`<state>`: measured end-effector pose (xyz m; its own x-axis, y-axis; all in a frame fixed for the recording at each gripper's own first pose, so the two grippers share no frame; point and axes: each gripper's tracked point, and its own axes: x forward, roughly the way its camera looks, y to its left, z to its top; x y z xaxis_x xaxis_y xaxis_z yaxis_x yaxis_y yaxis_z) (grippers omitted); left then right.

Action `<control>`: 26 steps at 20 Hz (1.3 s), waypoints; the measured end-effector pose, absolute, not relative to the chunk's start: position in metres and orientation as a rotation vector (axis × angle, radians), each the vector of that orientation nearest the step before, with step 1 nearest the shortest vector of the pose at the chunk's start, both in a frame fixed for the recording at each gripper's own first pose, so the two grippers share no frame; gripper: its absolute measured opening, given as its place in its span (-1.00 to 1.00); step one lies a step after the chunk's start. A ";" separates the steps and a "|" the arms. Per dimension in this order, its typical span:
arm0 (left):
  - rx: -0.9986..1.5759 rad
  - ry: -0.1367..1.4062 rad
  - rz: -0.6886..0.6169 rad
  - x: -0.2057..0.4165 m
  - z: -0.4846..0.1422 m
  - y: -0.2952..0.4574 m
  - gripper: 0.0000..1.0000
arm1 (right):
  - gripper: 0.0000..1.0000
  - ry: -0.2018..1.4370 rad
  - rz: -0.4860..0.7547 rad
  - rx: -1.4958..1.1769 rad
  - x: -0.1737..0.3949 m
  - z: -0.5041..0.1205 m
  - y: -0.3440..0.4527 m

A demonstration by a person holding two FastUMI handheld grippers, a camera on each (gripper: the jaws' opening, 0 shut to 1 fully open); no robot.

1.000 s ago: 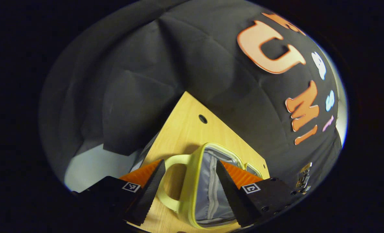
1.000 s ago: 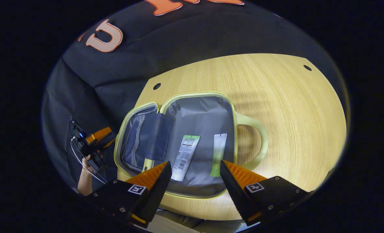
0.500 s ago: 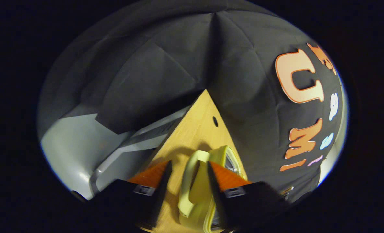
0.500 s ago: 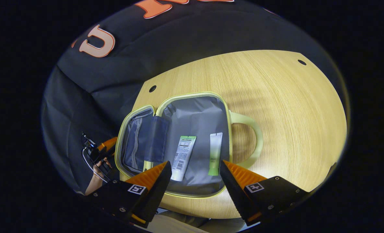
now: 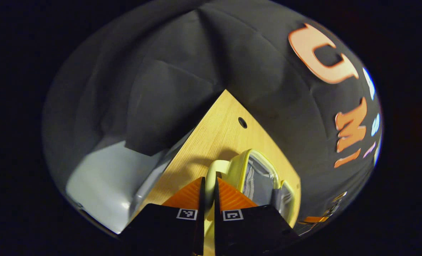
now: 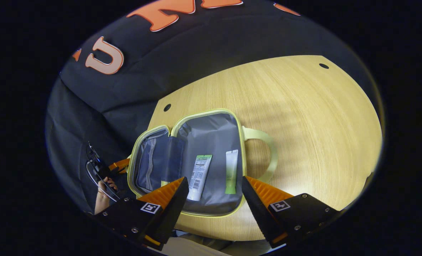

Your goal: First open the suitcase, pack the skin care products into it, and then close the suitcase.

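Observation:
The small yellow-rimmed suitcase (image 6: pixel 204 112) lies open on the wooden table (image 6: pixel 303 106), grey lining up. A white tube (image 6: pixel 200 172) and a green tube (image 6: pixel 231 170) lie side by side in its main half. My right gripper (image 6: pixel 214 179) hovers open over the case's near edge, holding nothing. The lid half (image 6: pixel 150 160) leans at the left, where a hand (image 6: pixel 102 199) holds my left gripper (image 6: pixel 118 165). In the left gripper view, my left gripper (image 5: pixel 208 179) is shut on a yellow handle (image 5: pixel 214 169) of the suitcase (image 5: pixel 248 167).
A second yellow handle (image 6: pixel 268 153) sticks out from the main half toward bare table. The tabletop has round holes (image 6: pixel 167 107) near its far corners. Beyond the table's edge (image 5: pixel 182 149) lies grey floor (image 5: pixel 100 185).
My left gripper has gone from wide open around the yellow handle to shut on it. The right gripper stays open and has drawn back a little from the case.

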<state>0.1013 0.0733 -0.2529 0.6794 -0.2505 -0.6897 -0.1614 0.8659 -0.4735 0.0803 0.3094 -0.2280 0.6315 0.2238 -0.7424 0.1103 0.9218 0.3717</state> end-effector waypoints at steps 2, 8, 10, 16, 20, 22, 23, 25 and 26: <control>-0.420 0.884 -0.053 0.097 -0.235 0.062 -0.77 | 0.92 0.846 0.053 0.391 0.080 -0.218 0.297; -0.328 0.858 -0.038 0.093 -0.164 0.030 -0.77 | 0.92 0.722 0.044 0.385 0.080 -0.184 0.259; -0.292 0.853 -0.035 0.085 -0.139 0.014 -0.77 | 0.92 0.697 0.049 0.395 0.077 -0.175 0.242; -0.132 0.786 -0.009 0.066 -0.068 -0.062 -0.77 | 0.92 0.584 -0.001 0.319 0.060 -0.143 0.156; 0.008 0.743 -0.059 0.063 -0.032 -0.147 -0.77 | 0.92 0.460 -0.055 0.254 0.043 -0.114 0.094; 0.045 0.738 -0.080 0.058 -0.023 -0.189 -0.77 | 0.92 0.391 -0.066 0.228 0.033 -0.097 0.068; 0.059 0.733 -0.094 0.057 -0.021 -0.211 -0.77 | 0.92 0.368 -0.072 0.218 0.025 -0.091 0.055; 0.088 0.734 -0.114 0.053 -0.024 -0.249 -0.76 | 0.91 0.337 -0.076 0.201 0.012 -0.082 0.039; 0.112 0.738 -0.120 0.050 -0.027 -0.266 -0.76 | 0.92 0.327 -0.081 0.195 0.007 -0.080 0.031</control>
